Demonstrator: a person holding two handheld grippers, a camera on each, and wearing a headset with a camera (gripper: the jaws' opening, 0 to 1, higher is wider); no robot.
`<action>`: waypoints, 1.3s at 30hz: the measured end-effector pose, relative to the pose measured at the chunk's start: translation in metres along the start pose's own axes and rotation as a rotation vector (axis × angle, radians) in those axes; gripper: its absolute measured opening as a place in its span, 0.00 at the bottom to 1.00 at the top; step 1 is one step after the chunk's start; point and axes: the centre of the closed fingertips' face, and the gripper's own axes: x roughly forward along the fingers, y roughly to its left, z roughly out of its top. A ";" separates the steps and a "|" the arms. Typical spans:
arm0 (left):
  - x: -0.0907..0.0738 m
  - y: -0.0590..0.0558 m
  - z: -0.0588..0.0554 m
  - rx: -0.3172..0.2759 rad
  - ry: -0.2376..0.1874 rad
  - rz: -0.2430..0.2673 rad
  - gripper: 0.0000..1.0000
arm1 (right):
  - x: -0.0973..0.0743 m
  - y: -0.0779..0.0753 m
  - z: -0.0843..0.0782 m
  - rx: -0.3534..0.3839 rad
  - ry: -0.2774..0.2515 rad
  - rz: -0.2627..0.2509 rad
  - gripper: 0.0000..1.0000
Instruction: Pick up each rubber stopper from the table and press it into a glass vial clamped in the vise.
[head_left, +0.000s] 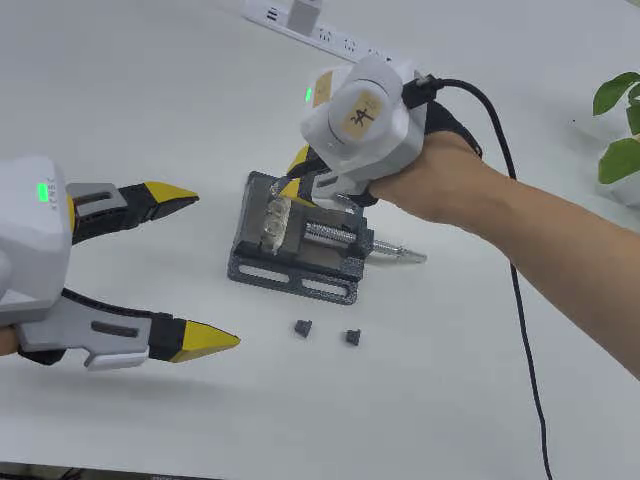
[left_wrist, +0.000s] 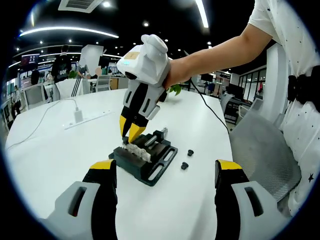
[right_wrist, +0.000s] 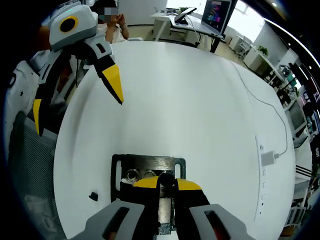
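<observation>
Two stoppers are not yet placed: one loose stopper (head_left: 303, 327) and a second loose stopper (head_left: 352, 337) lie on the table (head_left: 150, 90) just in front of the vise (head_left: 330, 288). They are near each other but apart, and nothing touches them.

A third stopper (right_wrist: 166, 177), dark and round, is pinched between the nearly closed yellow tips of the right gripper (head_left: 296, 178). It is held directly over the row of glass vials (right_wrist: 140, 175) clamped in the vise. In the right gripper view, two vial mouths beside the tips are open and unstoppered.

Judgement: the step in hand is seating the third stopper. With two open mouths and two stoppers on the table, the task looks well short of half done.

The left gripper (head_left: 196, 267) has its jaws spread wide and empty. It hangs above the table to the left of the vise, well apart from it.

Not resolved:
- Whether the third stopper has touched or entered a vial mouth; the tips cover the contact.
- How many vials are in the row; the right gripper hides one end of it in the head view and the left gripper view.
- Whether any vial already has a stopper: cannot tell.
- The glass in the head view is pale and blurred against the vise.
</observation>
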 end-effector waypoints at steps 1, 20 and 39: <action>0.000 0.000 0.000 0.000 0.002 -0.001 0.79 | 0.000 0.000 0.000 -0.010 0.008 -0.003 0.06; 0.002 -0.004 0.001 -0.003 0.000 -0.010 0.78 | 0.004 -0.007 -0.008 -0.105 0.051 -0.037 0.07; 0.003 -0.003 0.002 -0.007 -0.007 -0.013 0.77 | -0.017 -0.020 -0.004 0.176 -0.135 0.006 0.02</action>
